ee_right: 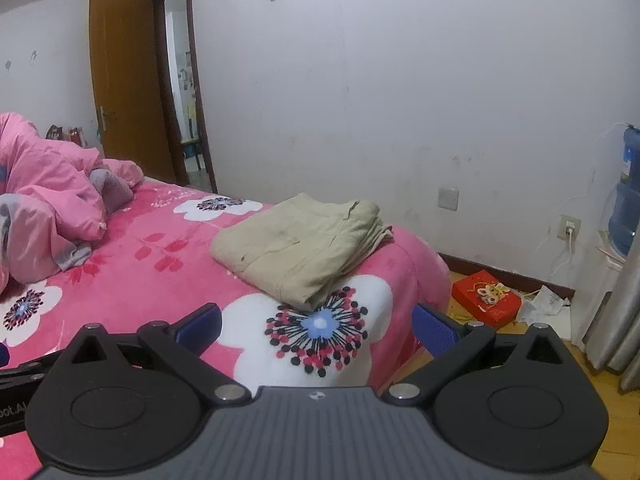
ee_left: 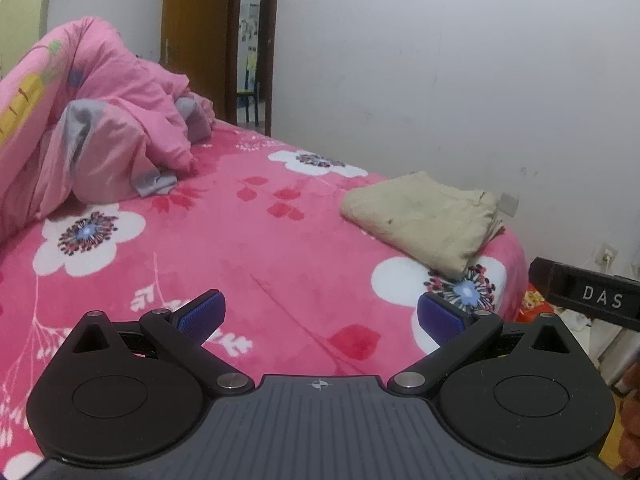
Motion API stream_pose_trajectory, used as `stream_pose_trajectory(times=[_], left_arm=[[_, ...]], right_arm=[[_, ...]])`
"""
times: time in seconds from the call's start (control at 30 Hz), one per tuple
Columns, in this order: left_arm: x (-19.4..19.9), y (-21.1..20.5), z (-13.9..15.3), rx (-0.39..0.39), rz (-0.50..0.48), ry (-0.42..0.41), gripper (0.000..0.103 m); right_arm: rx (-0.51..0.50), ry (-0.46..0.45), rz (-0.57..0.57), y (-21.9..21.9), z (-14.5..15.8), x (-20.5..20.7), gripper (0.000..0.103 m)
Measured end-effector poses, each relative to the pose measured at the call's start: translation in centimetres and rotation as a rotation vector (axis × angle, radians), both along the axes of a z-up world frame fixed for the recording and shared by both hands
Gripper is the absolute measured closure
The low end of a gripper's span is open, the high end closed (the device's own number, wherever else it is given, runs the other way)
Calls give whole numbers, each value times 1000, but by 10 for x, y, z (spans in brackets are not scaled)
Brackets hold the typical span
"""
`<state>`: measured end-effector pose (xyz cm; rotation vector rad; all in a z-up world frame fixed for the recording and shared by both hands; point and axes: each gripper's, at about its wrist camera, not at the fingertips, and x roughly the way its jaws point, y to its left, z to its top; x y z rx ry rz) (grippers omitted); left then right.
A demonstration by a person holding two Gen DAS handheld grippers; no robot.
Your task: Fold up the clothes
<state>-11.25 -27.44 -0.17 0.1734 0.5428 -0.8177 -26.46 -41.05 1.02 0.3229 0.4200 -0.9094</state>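
The beige folded trousers (ee_right: 300,248) lie in a neat stack near the corner of the bed (ee_right: 160,280), apparently set there out of the way as finished work, well apart from the crumpled pink duvet (ee_left: 100,120) at the far end. Both the left gripper (ee_left: 320,316) and the right gripper (ee_right: 316,326) hang above the floral blanket, tilted moderately downward toward the stack, jaws released and spread wide, grasping nothing.

One folded beige garment (ee_right: 300,248) on one bed (ee_right: 160,280). One crumpled pink quilt (ee_left: 100,120). One red box (ee_right: 486,298) on the floor. One blue water bottle (ee_right: 624,200). Two claws: left claw (ee_left: 320,316), right claw (ee_right: 318,326).
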Motion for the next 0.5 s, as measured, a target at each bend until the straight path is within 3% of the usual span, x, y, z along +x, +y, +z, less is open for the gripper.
stream_pose_trajectory(times=[0.5], left_arm=[[-2, -5, 2, 26, -4, 1, 0]], right_arm=[[6, 33, -25, -6, -4, 4, 0]])
